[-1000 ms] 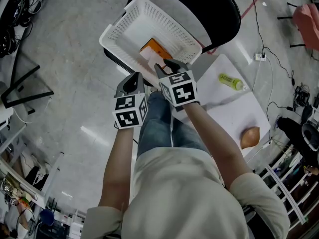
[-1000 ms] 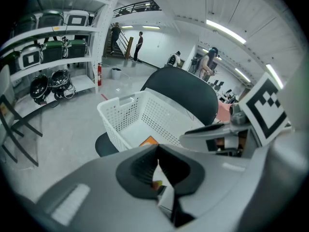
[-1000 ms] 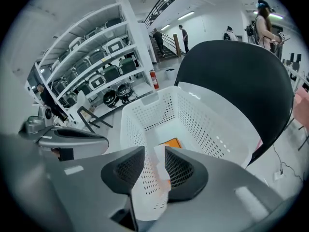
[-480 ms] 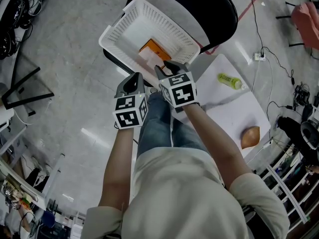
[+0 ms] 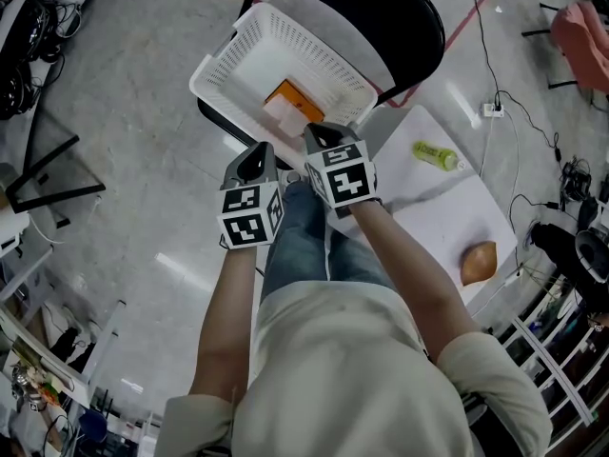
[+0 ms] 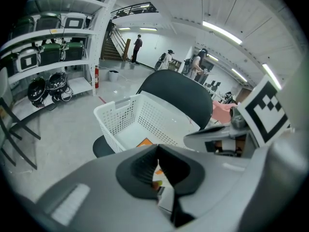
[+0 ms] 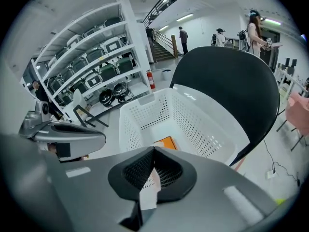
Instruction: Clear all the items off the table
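Note:
An orange and white box [image 5: 288,104] lies in the white mesh basket [image 5: 228,57] on a black chair [image 5: 381,12]. My right gripper [image 5: 320,132] hangs over the basket's near rim; its jaws have just been closing and are shut with nothing between them. My left gripper [image 5: 257,151] is beside it to the left, also shut and empty. On the white table [image 5: 433,212] lie a yellow-green bottle [image 5: 436,154] and a brown rounded item [image 5: 478,262]. In the right gripper view the box [image 7: 167,142] shows past the right gripper [image 7: 153,152]; the left gripper view shows the box [image 6: 145,142] too.
The chair's black backrest [image 7: 231,86] rises behind the basket. Metal shelves with helmets and cases [image 7: 96,66] stand at the left. Cables and a power strip [image 5: 493,109] lie on the grey floor beyond the table. People stand far off in the hall.
The right gripper's jaws stood open over the box before and are now shut, empty. The box stays in the basket. The left gripper has not moved.

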The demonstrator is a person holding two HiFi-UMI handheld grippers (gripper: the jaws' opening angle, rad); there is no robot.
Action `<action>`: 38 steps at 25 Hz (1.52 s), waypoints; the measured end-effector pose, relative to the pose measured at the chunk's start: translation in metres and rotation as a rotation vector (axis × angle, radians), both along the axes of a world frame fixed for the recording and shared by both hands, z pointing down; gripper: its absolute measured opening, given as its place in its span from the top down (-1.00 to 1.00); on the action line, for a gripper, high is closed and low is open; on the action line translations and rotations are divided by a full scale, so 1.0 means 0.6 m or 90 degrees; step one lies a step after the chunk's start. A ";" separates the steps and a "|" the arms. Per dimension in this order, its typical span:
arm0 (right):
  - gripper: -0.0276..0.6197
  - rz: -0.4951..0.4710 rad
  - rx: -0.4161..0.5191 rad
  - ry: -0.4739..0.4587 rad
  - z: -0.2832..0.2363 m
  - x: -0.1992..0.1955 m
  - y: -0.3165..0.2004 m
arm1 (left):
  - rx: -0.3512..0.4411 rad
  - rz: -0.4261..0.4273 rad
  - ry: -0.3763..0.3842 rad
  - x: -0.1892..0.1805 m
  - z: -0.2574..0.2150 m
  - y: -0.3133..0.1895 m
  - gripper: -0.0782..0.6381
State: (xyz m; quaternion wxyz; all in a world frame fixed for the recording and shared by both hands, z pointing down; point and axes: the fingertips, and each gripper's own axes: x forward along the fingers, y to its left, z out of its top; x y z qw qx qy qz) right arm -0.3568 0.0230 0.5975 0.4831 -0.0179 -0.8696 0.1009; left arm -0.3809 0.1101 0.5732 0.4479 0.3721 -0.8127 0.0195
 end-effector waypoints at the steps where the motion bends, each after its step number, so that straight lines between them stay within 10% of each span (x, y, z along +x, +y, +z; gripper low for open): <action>1: 0.92 0.000 0.003 0.003 -0.001 0.002 0.000 | 0.000 0.001 0.000 0.001 -0.001 0.000 0.76; 38: 0.92 0.107 0.034 -0.045 -0.120 0.144 -0.051 | 0.025 0.168 -0.033 0.119 -0.088 -0.084 0.76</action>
